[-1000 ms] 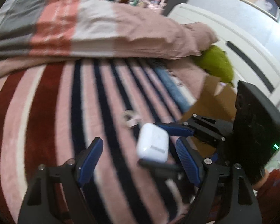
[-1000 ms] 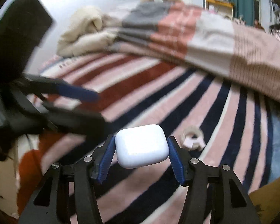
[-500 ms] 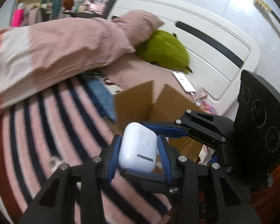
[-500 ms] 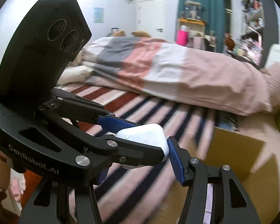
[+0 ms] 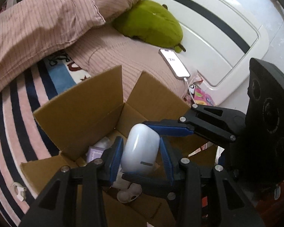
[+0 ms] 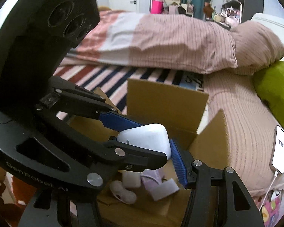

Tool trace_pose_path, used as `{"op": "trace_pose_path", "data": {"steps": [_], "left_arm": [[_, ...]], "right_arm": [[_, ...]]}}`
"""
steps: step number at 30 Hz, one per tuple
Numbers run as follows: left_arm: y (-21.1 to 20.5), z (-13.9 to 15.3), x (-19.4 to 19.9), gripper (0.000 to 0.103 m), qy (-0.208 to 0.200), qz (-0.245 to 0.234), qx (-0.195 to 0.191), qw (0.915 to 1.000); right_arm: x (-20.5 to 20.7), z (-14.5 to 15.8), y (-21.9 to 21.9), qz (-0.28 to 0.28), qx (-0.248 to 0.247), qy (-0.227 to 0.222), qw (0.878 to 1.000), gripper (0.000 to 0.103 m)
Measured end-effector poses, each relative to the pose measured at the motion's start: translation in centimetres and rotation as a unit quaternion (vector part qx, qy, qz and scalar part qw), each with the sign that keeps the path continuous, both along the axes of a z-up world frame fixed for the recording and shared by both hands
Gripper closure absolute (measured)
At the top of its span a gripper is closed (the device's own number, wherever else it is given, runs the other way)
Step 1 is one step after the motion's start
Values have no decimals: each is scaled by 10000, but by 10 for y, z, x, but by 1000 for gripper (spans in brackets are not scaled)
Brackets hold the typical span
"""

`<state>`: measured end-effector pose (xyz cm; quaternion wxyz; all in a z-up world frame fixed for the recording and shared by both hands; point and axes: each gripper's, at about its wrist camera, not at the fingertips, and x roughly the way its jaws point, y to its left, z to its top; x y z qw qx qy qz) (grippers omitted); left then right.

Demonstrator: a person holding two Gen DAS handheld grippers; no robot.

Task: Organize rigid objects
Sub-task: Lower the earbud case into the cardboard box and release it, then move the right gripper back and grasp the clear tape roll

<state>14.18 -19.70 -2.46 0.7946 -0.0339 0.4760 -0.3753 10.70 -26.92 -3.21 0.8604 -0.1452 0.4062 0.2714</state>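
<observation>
Over the open cardboard box, seen from the left wrist, a white earbud case hangs between the blue pads of the left claw, which is closed onto its two sides. The case is smooth, glossy and rounded at the corners, with a small dark strip near its lower edge. The right claw reaches in from the right; one blue finger lies against the top of the case, but its other finger is hidden, so its grip cannot be told from this side. Below, inside the box, lie a pale rounded item and a lilac packet. A phone on a cable rests on the pink bed beside a green plush.

From the right wrist, the same case sits over the box, touching the right claw's blue pad on its right side. The left claw crosses in front and covers the right claw's other finger, so whether it clamps the case cannot be told.
</observation>
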Motion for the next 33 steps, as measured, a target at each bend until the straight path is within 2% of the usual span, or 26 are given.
{"op": "trace_pose_path", "data": {"steps": [4, 6, 10, 12, 15, 17, 21, 25, 29, 33], "left_arm": [[-3, 0, 0, 63, -62, 18, 157, 9999], [0, 2, 0, 50, -92, 40, 147, 9998], [12, 9, -5, 40, -216, 152, 180, 9995], [23, 15, -11, 40, -320, 247, 164, 9990], [42, 26, -18, 39, -439, 421, 119, 9981], [61, 34, -27, 39, -607, 651, 197, 9958], [108, 44, -45, 39, -823, 1237, 298, 9885], [168, 40, -67, 39, -937, 1903, 414, 9764], [222, 22, -85, 39, -933, 2484, 553, 9626], [267, -5, -98, 39, -795, 2869, 653, 9524]], "right_arm": [[0, -5, -1, -6, -105, 135, 9999, 50], [2, -6, -2, 14, -11, 259, 9997, 50], [1, -3, -1, 9, -4, 254, 9997, 48], [-1, -1, 0, -12, -12, 230, 9997, 44], [-4, 5, 3, -28, 25, 175, 9998, 43], [-4, 12, 9, 38, 230, 164, 9996, 43], [-14, 27, 31, 260, 613, 92, 9977, 43], [-31, 35, 73, 745, 922, 56, 9929, 43], [-44, 25, 120, 1172, 997, 241, 9878, 43], [-46, -3, 165, 1441, 928, 597, 9834, 43]]}}
